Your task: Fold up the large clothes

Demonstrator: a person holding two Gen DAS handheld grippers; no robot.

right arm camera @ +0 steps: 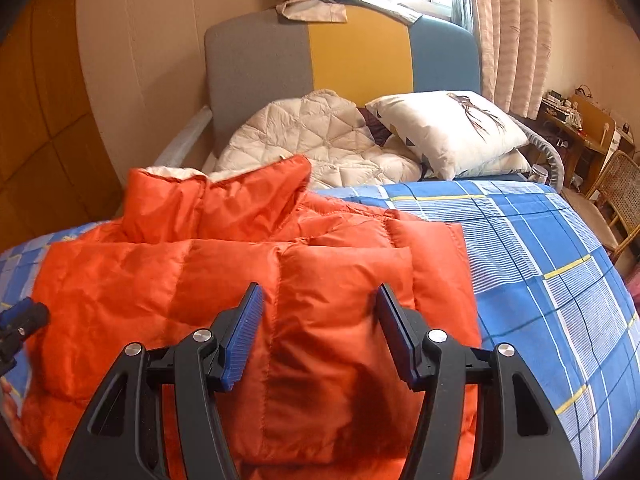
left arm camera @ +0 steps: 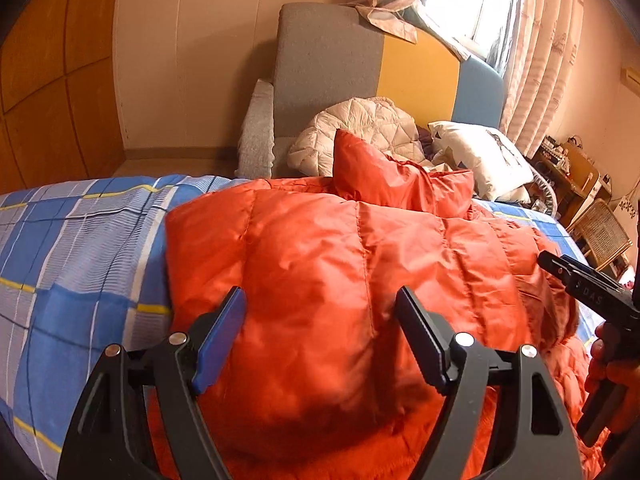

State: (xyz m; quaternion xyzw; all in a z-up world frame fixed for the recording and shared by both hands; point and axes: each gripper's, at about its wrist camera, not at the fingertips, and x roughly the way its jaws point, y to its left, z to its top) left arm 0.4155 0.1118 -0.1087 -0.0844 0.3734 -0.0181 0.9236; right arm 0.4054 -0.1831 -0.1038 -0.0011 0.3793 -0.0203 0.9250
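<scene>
Covering most of the bed [right arm camera: 540,248], the orange jacket [right arm camera: 248,280] runs off-frame below.

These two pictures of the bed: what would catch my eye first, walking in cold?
The puffy bright orange quilted jacket, folded in a heap on the blue checked bedsheet, takes up the middle of both views. In front of it stand two black tongs with blue pads, the left tongs and the right tongs, both open over the fabric. Behind, a white printed pillow leans at the grey, yellow and blue headboard.
</scene>
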